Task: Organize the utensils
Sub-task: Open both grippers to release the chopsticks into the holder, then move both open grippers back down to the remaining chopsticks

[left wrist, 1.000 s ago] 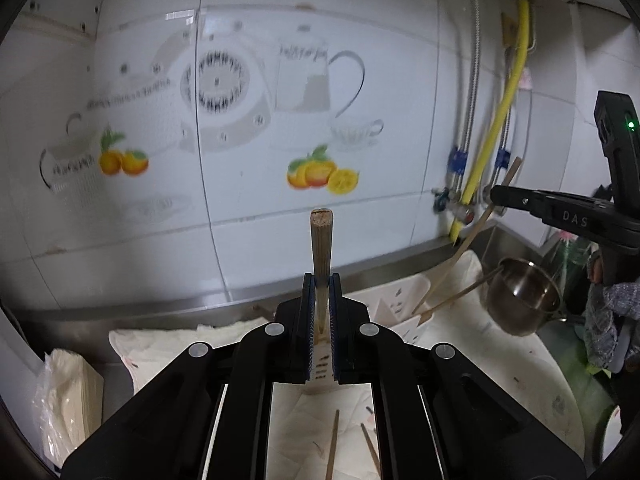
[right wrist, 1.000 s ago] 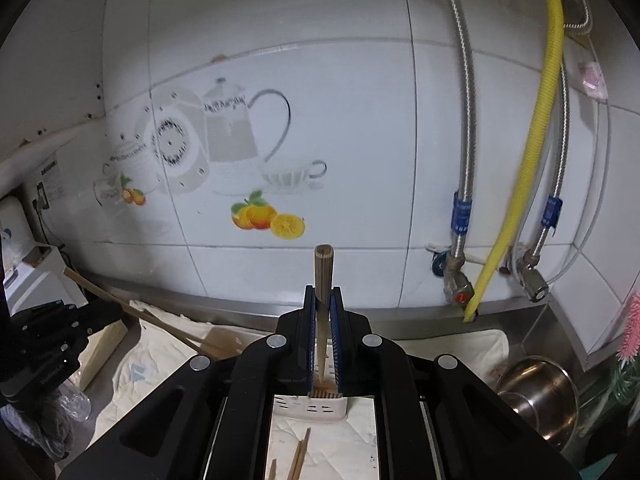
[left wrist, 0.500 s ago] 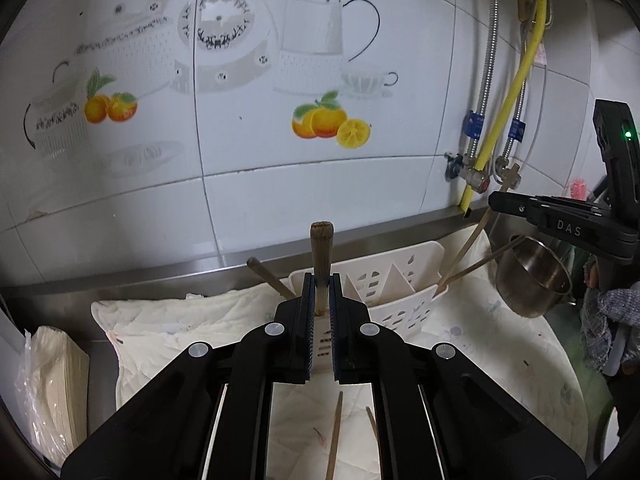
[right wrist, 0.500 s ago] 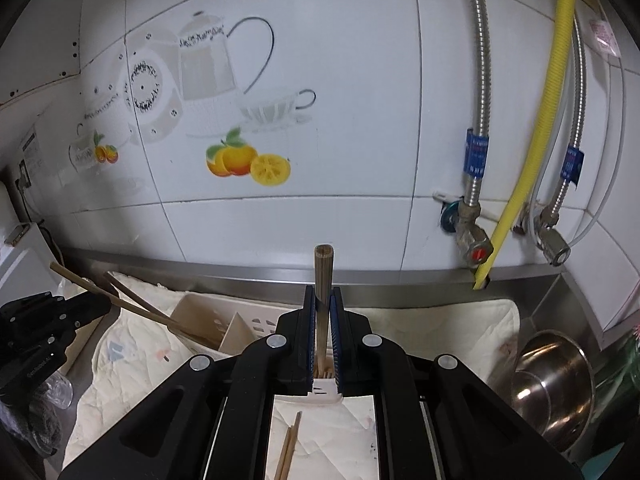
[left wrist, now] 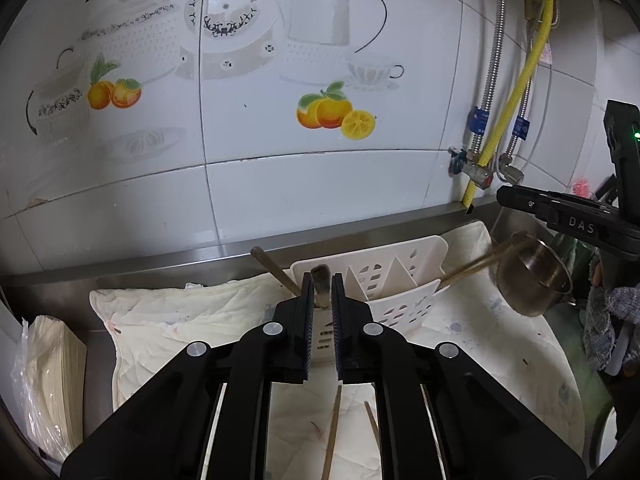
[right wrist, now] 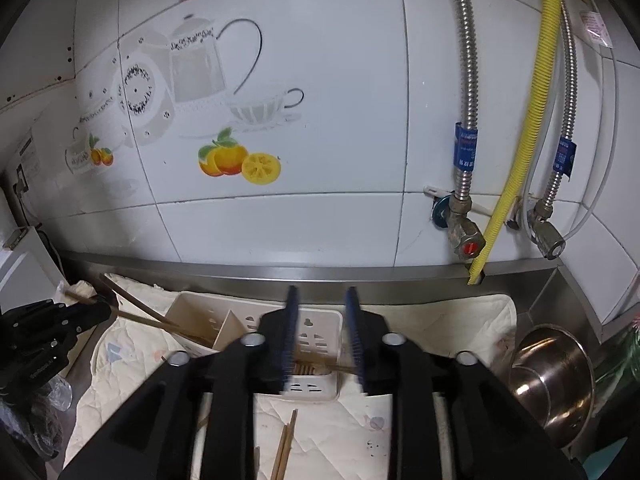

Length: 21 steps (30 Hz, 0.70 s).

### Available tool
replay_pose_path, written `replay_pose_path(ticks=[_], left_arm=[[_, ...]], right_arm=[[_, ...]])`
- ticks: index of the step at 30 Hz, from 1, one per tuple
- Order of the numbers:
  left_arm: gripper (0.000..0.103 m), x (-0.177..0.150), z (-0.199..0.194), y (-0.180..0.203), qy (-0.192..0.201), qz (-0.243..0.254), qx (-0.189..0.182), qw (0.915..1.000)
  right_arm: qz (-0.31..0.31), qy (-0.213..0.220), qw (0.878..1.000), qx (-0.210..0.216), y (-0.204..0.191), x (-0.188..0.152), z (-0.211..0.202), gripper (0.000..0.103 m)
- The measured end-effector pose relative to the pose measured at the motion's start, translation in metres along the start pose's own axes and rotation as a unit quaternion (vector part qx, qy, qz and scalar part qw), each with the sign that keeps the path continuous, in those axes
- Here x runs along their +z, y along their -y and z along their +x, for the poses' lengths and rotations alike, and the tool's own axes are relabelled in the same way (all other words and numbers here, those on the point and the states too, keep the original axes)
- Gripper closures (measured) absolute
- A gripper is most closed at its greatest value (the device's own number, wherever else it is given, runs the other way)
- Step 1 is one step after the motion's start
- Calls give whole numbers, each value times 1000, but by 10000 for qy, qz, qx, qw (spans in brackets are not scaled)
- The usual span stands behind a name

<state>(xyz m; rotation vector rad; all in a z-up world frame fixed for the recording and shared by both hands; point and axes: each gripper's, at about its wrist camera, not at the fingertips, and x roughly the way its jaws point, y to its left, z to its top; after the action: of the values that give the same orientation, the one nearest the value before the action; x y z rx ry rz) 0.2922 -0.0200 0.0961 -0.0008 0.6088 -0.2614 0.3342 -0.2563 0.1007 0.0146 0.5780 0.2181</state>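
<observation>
A white slotted utensil holder [left wrist: 384, 284] stands on a cream cloth [left wrist: 168, 312] by the tiled wall; it also shows in the right wrist view [right wrist: 316, 332]. My left gripper [left wrist: 321, 284] is shut on a wooden chopstick [left wrist: 320, 278] right above the holder's left compartment. Another chopstick [left wrist: 272, 268] leans out of that compartment. My right gripper [right wrist: 320, 312] is open, blurred, over the holder's right end, with a chopstick [right wrist: 320, 366] lying blurred across between its fingers. Loose chopsticks [right wrist: 285, 444] lie on the cloth in front of the holder.
A steel pot [right wrist: 554, 368] sits at the right of the cloth. Metal hoses and a yellow hose [right wrist: 520, 140] run down the wall at right. A bagged stack of paper [left wrist: 52, 364] lies at the left edge.
Both grippers have tilted down toward the holder. My right gripper has opened and let go of its chopstick, which drops sideways. My left chopstick has sunk lower between the fingers.
</observation>
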Motion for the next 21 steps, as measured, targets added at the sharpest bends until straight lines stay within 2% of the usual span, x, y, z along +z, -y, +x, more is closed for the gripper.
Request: replay_pose_path(ticks=[6,11,15,21], left_arm=[[93,-5,-18,1,122,5,4,9999],[93,-23,-38,-2,182,-61,3,9998],[91,-44,-50,-6,150,-153,0,9998],[86,-84,-66,-9,104,-242,51,9996]], right_arm=[[-42,254,9996,-86,0,-4,-26,62],[-92,418,9991,-41,-6,-27,-53,55],[-87,313,9994,143,-13,-63,-65,54],[-88,-129,9995,288,-27,-133,-62,54]])
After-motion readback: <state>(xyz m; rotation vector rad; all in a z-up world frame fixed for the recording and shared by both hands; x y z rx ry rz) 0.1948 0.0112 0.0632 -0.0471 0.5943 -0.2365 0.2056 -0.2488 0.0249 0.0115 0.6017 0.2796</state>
